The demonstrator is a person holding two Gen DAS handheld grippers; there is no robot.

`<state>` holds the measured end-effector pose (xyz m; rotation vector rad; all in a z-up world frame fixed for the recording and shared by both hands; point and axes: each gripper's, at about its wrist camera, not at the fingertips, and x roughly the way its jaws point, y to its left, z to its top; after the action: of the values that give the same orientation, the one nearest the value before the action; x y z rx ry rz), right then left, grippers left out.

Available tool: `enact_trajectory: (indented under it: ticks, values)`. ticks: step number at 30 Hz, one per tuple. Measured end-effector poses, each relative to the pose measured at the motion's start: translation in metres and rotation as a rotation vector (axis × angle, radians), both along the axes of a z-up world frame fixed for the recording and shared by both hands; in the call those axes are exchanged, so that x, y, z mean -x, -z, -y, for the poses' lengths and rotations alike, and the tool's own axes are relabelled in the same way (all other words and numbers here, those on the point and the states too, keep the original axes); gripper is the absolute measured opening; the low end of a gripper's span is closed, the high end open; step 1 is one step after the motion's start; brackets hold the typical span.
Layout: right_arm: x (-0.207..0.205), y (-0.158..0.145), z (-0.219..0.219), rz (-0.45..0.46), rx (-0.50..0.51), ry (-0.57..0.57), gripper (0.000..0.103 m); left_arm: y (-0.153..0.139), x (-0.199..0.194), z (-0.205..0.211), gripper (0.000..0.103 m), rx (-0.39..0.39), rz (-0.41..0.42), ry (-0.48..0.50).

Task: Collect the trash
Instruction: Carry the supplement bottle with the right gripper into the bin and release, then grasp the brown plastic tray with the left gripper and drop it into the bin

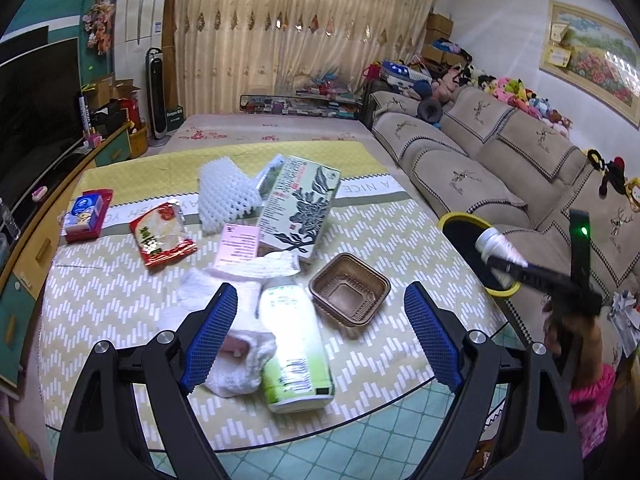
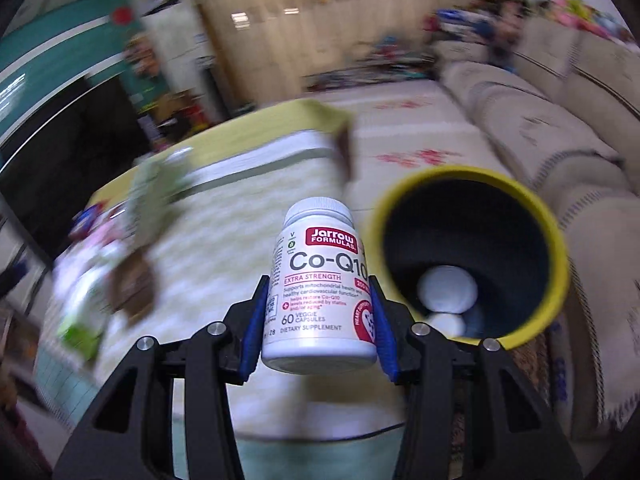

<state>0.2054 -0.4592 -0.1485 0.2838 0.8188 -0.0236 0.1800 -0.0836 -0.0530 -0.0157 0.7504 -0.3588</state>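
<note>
On the low table, left wrist view: we logged trash lying under a released left gripper (image 1: 320, 336).
Between its wide-apart blue pads lay a green-and-white bottle (image 1: 294, 344) on its side, untouched, beside a white cloth (image 1: 236, 360) and a brown plastic tray (image 1: 349, 289); a floral carton (image 1: 298, 208), white foam netting (image 1: 224, 196) and a red snack packet (image 1: 162, 234) sat farther back.

At the table's edge, right wrist view: we recorded the right gripper (image 2: 318, 316) clenched on a white supplement bottle (image 2: 316, 284).
The bottle stood upright just beside the yellow-rimmed bin (image 2: 472, 256), which held white objects.
</note>
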Motion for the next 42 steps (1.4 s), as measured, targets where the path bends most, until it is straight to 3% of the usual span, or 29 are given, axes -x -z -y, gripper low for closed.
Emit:
enact_trajectory:
  ticks: [6,11,13,20,31,42]
  values:
    - [-0.025,0.031,0.059,-0.086,0.015,0.154,0.045,0.011,-0.019,0.025,0.084,-0.022,-0.033,0.035]
    - [-0.037,0.050,0.080,-0.116,0.014,0.214,0.048,0.020,-0.030,0.053,0.084,-0.055,-0.050,0.085]
    - [-0.038,0.051,0.083,-0.108,0.014,0.227,0.056,0.024,-0.034,0.063,0.084,-0.074,-0.058,0.109]
    - [-0.037,0.049,0.080,-0.092,0.016,0.207,0.058,0.046,-0.048,0.088,0.081,-0.147,-0.102,0.170]
    - [-0.027,0.039,0.069,-0.067,0.000,0.173,0.059,0.089,-0.071,0.113,0.045,-0.246,-0.226,0.247]
    - [-0.021,0.038,0.071,-0.054,-0.022,0.161,0.059,0.104,-0.079,0.120,0.014,-0.295,-0.272,0.249]
